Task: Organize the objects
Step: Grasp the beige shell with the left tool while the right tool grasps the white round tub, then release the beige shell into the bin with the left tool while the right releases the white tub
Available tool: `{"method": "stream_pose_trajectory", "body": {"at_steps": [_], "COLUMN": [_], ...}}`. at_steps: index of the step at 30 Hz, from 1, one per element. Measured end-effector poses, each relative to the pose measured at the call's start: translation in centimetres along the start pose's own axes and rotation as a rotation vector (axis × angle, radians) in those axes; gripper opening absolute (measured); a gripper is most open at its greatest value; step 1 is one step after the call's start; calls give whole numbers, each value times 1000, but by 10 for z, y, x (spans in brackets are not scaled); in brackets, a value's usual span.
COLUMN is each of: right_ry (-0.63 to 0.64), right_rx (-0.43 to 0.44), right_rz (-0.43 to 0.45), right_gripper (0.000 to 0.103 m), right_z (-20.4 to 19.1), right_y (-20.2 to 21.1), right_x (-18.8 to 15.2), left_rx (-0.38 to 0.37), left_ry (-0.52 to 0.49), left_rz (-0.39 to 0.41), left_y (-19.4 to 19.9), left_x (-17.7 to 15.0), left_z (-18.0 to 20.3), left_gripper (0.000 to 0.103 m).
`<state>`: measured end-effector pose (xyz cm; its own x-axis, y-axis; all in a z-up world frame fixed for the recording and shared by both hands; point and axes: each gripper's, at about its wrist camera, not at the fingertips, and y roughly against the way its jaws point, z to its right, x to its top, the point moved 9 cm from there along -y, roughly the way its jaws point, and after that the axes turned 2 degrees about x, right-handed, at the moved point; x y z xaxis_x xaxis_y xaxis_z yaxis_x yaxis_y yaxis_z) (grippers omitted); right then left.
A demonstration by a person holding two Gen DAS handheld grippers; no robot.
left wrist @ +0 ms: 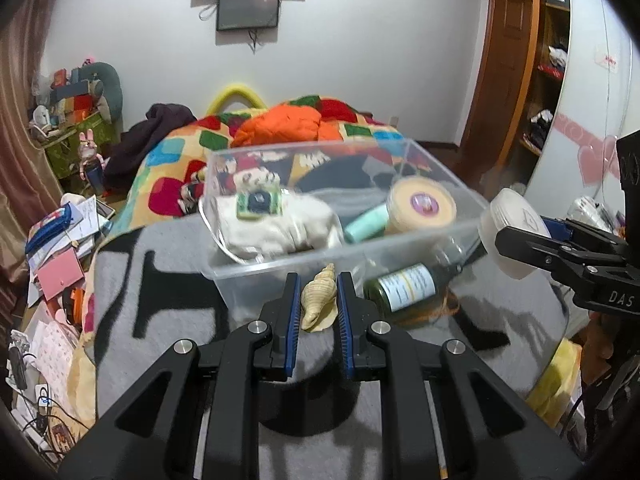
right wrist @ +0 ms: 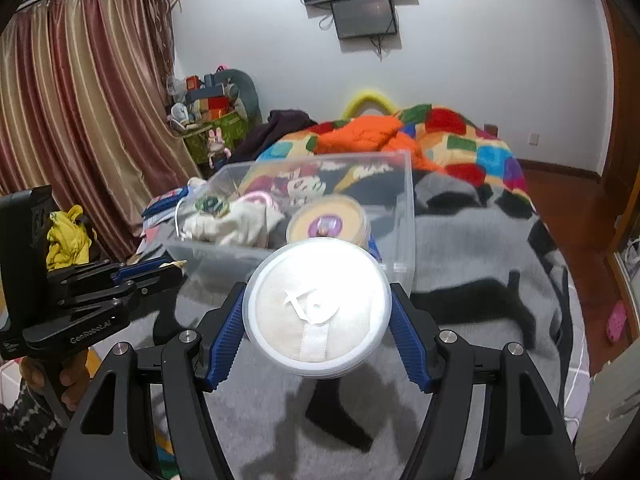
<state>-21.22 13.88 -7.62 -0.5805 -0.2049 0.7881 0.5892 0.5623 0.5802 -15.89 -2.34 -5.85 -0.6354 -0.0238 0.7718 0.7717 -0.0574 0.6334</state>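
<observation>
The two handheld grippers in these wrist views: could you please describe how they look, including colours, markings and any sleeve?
Both the left gripper and the right gripper are matte black linkage frames with silver round pivot bolts and blue ribbed pads on the fingers. The left one's side reads "GenRobot.AI" in white; the right one's shows "DAS". A dark patterned knit sleeve covers the left forearm. No cables are visible.

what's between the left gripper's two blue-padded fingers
A cream spiral seashell sits between the left gripper fingers, in front of the clear plastic bin; the left wrist view shows it.
</observation>
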Motion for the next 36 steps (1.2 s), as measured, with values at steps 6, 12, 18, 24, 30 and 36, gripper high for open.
{"method": "stream_pose_trajectory", "body": {"at_steps": [6,12,18,24,30,36], "right_ry": [9,20,24,34,50,65], "right_rx": [-1,2,19,35,43,64], "right_rz": [37,52,53,39,8,-36], "right_gripper": [64,64,64,64,64,64], "right_z": [-4,-6,-12,-20,-28,-39], "right_y": [0,-10,-25,-43,-65,-88], "right_x": [22,38,53,62,66,61], "left_rx": [0,17,29,41,42,43], "left_ry": [38,78,116,135,142,141], "left_rz": [49,77,78,64,49,44], "left_y": [4,1,-9,-22,-33,-38], "left_x": [20,33,38,37,34,32], "left_z": [-9,-23,-36,-44,-49,-52], "left_gripper": [17,17,17,17,17,17]}}
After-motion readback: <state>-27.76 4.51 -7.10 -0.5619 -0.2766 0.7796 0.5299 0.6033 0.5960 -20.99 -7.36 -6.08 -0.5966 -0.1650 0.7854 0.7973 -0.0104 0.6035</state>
